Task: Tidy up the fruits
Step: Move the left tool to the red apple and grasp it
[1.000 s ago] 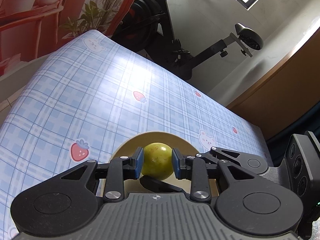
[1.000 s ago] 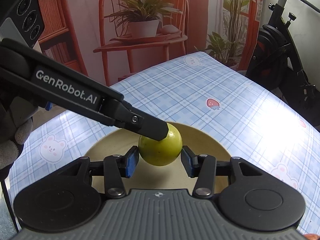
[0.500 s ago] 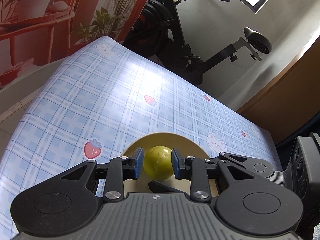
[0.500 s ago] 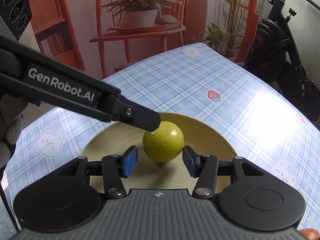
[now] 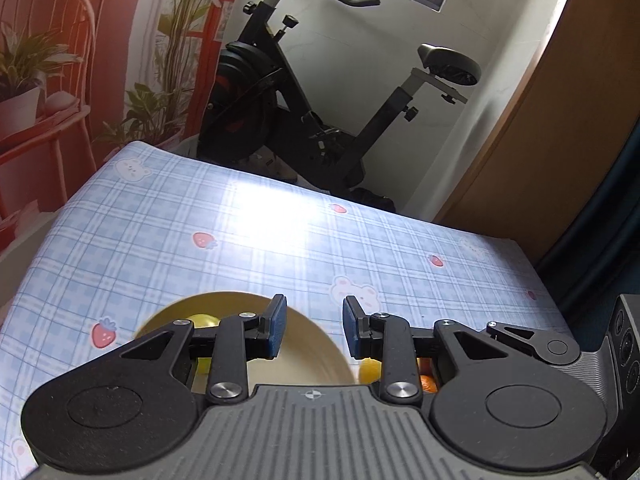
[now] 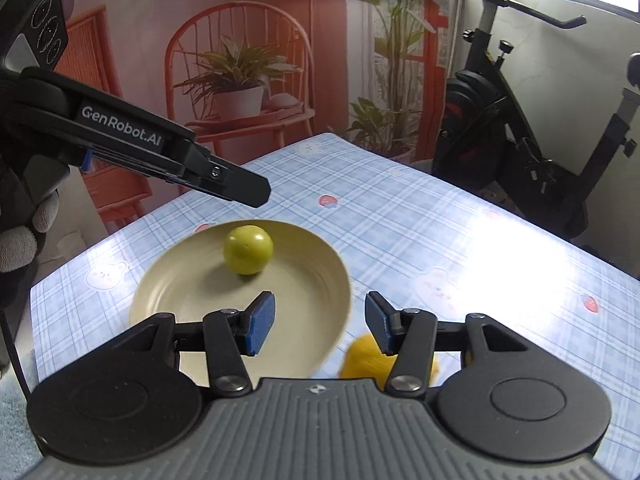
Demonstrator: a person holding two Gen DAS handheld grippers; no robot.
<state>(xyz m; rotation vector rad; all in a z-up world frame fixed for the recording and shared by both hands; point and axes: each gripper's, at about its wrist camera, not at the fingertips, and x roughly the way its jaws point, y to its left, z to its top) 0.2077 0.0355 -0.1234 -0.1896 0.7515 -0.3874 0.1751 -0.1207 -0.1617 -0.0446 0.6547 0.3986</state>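
Left claw (image 5: pixel 312 326) hangs above the desk (image 5: pixel 280 240) with its blue pads (image 5: pixel 277 326) apart and nothing between them. The desk carries a blue plaid cloth printed with strawberries and bears. A beige plate (image 5: pixel 304 344) sits under the left finger, its rim reaching into the gap between the pads. A green fruit (image 5: pixel 203 322) lies on the plate, mostly hidden behind the left linkage. A yellow fruit (image 5: pixel 369 370) and an orange fruit (image 5: pixel 427 383) show just right of the plate, partly hidden by the right finger. An exercise bike (image 5: pixel 304 120) stands beyond the far desk edge.
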